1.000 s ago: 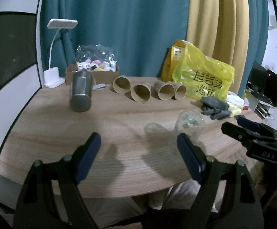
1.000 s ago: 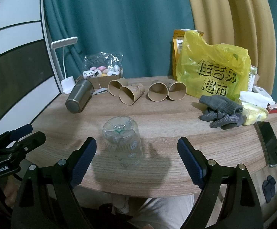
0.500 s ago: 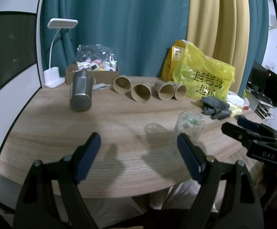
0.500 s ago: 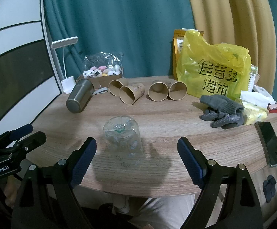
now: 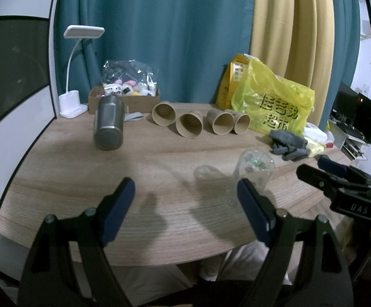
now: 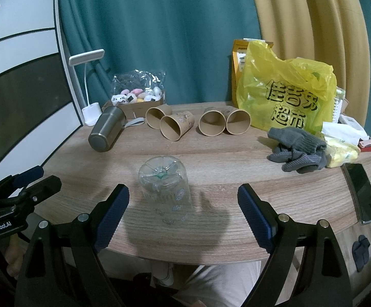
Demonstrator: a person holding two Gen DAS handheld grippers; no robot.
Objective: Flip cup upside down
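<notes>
A round wooden table (image 6: 236, 220) stands before teal and yellow curtains. From left to right along its far side: a white desk lamp (image 6: 89, 87), a brown cardboard box of small plush toys (image 6: 135, 99), a grey steel tumbler (image 6: 106, 131) lying on its side, four brown paper cups (image 6: 198, 124) lying on their sides with mouths facing the camera, a yellow plastic shopping bag (image 6: 287, 97), a pair of grey knit gloves (image 6: 296, 149), and a black phone (image 6: 361, 192) at the right edge.

The clear ribbed plastic cup (image 6: 163, 181) stands upside down, base upward, near the front edge of the table.

The left gripper (image 5: 185, 202) hovers at the table's front with its jaws spread wide and empty; the cup sits just beyond its right finger. The right gripper (image 6: 183, 204) also has its jaws spread wide, holding nothing, with the cup standing free between the blue finger pads (image 6: 111, 211), closer to the left one.
</notes>
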